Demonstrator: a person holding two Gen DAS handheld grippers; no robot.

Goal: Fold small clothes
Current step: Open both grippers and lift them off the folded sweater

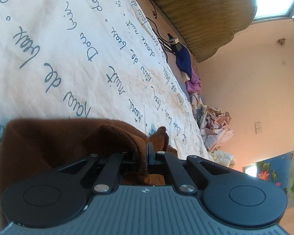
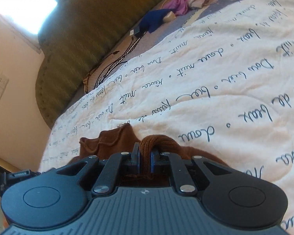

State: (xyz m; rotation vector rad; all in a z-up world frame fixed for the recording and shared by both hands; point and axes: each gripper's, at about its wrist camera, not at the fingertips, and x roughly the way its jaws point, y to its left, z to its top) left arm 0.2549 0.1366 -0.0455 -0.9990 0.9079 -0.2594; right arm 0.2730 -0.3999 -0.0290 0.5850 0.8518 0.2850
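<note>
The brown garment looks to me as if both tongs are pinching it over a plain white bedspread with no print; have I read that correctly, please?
Not quite. Both tongs, left and right, are indeed shut on the brown garment, but the bedspread is not plain: both wrist views show white cloth covered in dark handwritten-style lettering.

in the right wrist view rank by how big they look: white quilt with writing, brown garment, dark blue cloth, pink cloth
1. white quilt, by far the largest
2. brown garment, though it lies nearest the camera, which inflates it
3. dark blue cloth and pink cloth: both far off, too alike to rank
</note>
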